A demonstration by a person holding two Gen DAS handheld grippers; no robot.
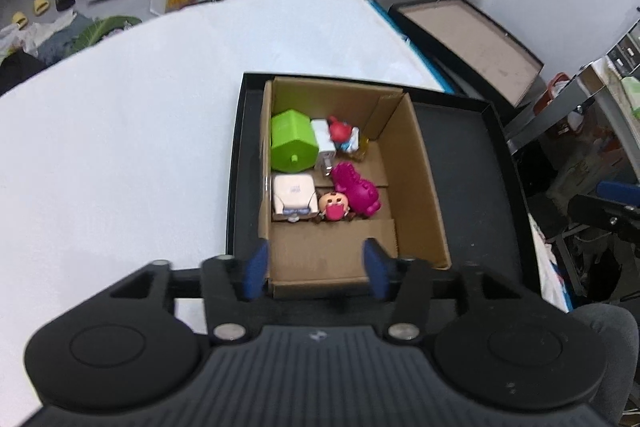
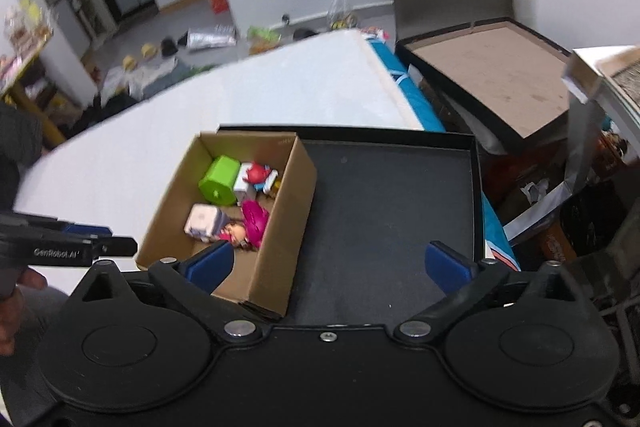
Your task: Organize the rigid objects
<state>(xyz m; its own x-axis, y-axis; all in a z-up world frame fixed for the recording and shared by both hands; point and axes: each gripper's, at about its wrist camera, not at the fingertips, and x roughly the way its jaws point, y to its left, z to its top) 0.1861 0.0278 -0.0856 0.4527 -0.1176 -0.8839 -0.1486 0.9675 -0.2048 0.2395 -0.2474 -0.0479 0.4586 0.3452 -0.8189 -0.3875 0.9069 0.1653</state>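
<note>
Left wrist, toys [image 1: 320, 171] beyond empty left gripper [image 1: 316, 269]

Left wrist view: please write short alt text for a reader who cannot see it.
A cardboard box sits in a black tray on a white table and holds small toys: a green house, a magenta dinosaur, a white cube and little figures. The left gripper is above the box's near edge, jaws open and empty.
</note>
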